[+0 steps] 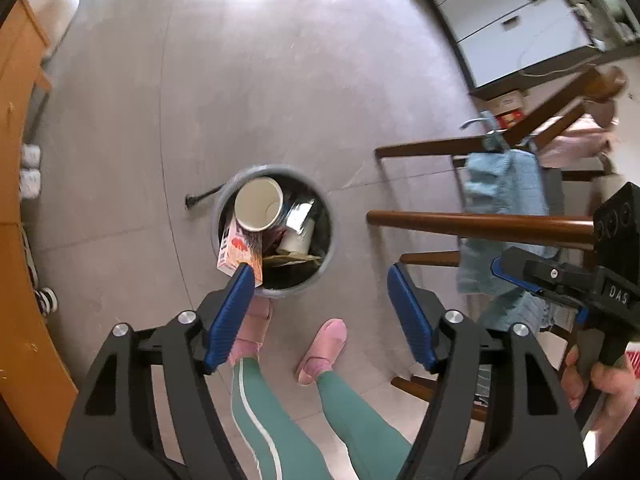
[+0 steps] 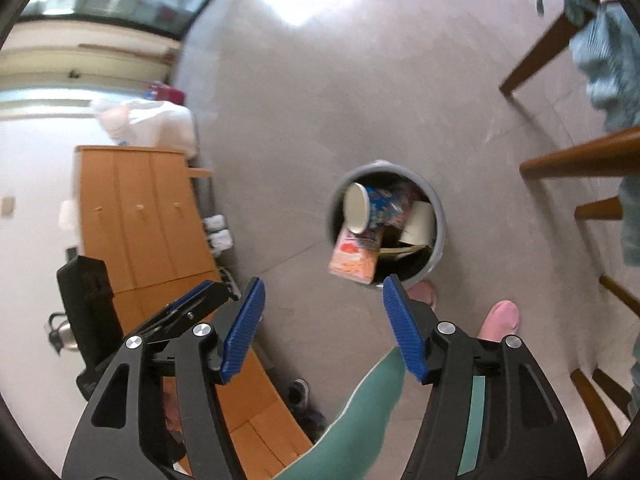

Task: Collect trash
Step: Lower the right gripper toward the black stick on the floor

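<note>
Grey bin filled, both tongs empty above it

Grey tile floor (image 1: 280,80) fills most of both views. An orange wooden cabinet (image 2: 136,216) stands along one side, and dark wooden chair rails (image 1: 480,224) with a blue towel (image 1: 504,192) draped over them stand on the other. White drawer units (image 1: 500,12) sit far back in the left wrist view.

On the floor, just beyond the person's pink slippers (image 1: 324,350), stands the round grey trash bin (image 1: 326,262). It holds the collected trash: an orange-and-white carton (image 1: 240,250) leaning against the near rim and sticking out above it, a large paper cup (image 1: 258,204) with a blue printed outside lying on the carton, a smaller white cup (image 1: 296,238), and brown paper scraps. The carton's print is too blurred to read.

The left tongs (image 1: 324,284) hang over the bin with the blue pads spread wide, nothing between them. The right tongs (image 2: 324,300) are likewise wide apart and empty. In the left wrist view, the body of the right tongs bears the white letters "DAS".
</note>
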Motion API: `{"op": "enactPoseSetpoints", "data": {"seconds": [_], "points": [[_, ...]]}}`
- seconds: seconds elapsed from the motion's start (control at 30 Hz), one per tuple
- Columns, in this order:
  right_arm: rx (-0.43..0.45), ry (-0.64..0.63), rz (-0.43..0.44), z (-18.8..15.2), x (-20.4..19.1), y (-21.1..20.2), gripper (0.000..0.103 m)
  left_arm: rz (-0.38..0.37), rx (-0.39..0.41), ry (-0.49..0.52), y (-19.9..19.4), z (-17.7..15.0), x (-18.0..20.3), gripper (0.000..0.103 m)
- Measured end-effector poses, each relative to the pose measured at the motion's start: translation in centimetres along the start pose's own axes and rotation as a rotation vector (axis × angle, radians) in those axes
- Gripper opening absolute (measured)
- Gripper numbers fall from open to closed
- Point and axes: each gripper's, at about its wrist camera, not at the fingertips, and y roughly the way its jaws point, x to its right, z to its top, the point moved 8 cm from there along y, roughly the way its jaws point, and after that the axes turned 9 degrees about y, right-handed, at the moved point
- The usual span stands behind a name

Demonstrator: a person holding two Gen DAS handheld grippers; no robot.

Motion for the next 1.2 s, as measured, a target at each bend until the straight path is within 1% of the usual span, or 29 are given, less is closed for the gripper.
{"op": "enactPoseSetpoints", "data": {"seconds": [0.03,0.07,0.1,0.2,0.27,0.3,0.4,0.47,0.5,0.57,0.6,0.63,0.67,0.7,0.77,0.8,0.83,0.87,0.93,0.97,1.03,1.07,1.1,1.13,1.17,1.2], "points": [[0.013,-0.003,0.007,-0.5,-0.5,-1.4,0.062,0.003,0.009,0.005,-0.6,-0.1,0.5,0.068],[0.015,-0.002,0.012,-0.7,-0.7,-2.0,0.062,0.002,0.018,0.006,-2.1,-0.3,0.8,0.068],[0.019,0.001,0.011,-1.1,-0.9,-3.0,0.062,-0.005,0.020,0.002,-2.4,-0.4,0.9,0.068],[0.037,-0.013,0.008,-2.0,-1.4,-5.2,0.064,-0.010,0.031,-0.040,-4.8,-1.2,0.4,0.068],[0.037,-0.018,0.013,-2.3,-1.9,-5.8,0.067,-0.017,0.053,-0.083,-6.1,-1.8,0.0,0.071],[0.030,-0.015,0.022,-2.4,-2.2,-5.8,0.067,-0.014,0.064,-0.097,-6.6,-2.0,-0.3,0.071],[0.008,-0.045,0.052,-2.3,-4.1,-4.7,0.070,0.027,0.100,-0.123,-8.3,-2.3,-1.7,0.073],[-0.008,-0.087,0.043,-2.1,-5.6,-3.2,0.071,0.026,0.128,-0.164,-9.1,-2.3,-3.4,0.073],[-0.016,-0.084,0.042,-1.9,-6.7,-1.9,0.071,0.030,0.125,-0.186,-9.1,-2.2,-4.7,0.073],[-0.028,-0.057,0.070,-1.7,-8.6,0.3,0.071,0.046,0.119,-0.196,-9.1,-1.8,-7.1,0.073],[-0.028,-0.048,0.059,-1.4,-9.7,1.9,0.071,0.062,0.114,-0.192,-9.1,-1.5,-8.3,0.073],[-0.025,-0.050,0.058,-1.2,-10.8,3.5,0.071,0.079,0.109,-0.186,-8.9,-0.9,-10.4,0.075],[-0.021,-0.049,0.049,-1.1,-11.8,5.1,0.073,0.087,0.108,-0.186,-8.9,-0.4,-11.6,0.081],[-0.018,-0.020,0.038,-0.8,-12.8,7.6,0.074,0.108,0.108,-0.187,-8.5,0.3,-13.9,0.083],[-0.012,0.055,0.047,-0.2,-14.2,11.6,0.074,0.136,0.081,-0.160,-6.9,1.5,-17.6,0.085],[0.006,0.099,0.022,0.3,-14.6,14.4,0.074,0.138,0.060,-0.146,-5.7,2.1,-19.6,0.085],[0.024,0.132,0.014,0.8,-14.8,16.6,0.074,0.151,0.026,-0.125,-3.9,3.2,-22.4,0.085],[0.050,0.169,-0.003,1.6,-15.0,19.9,0.074,0.158,0.008,-0.103,-2.8,3.8,-24.0,0.085],[0.072,0.216,-0.060,2.7,-14.4,24.6,0.073,0.189,-0.023,-0.034,-0.1,5.1,-27.4,0.085],[0.068,0.243,-0.073,3.3,-13.9,27.2,0.073,0.199,-0.051,0.004,1.9,5.8,-29.4,0.085],[0.088,0.273,-0.129,5.3,-12.5,33.6,0.074,0.197,-0.076,0.040,5.9,6.9,-32.6,0.085],[0.096,0.276,-0.157,5.9,-11.8,35.5,0.074,0.197,-0.080,0.048,7.5,7.3,-33.8,0.085],[0.102,0.285,-0.214,6.8,-10.5,38.5,0.074,0.197,-0.086,0.052,10.1,7.7,-35.5,0.085],[0.115,0.315,-0.263,7.7,-8.4,42.3,0.074,0.199,-0.095,0.046,12.7,7.9,-37.2,0.085],[0.123,0.333,-0.290,8.2,-7.4,44.1,0.074,0.198,-0.102,0.038,14.5,8.1,-38.4,0.085],[0.130,0.355,-0.345,8.9,-5.3,47.3,0.074,0.199,-0.116,0.024,17.2,8.1,-40.1,0.085]]}}
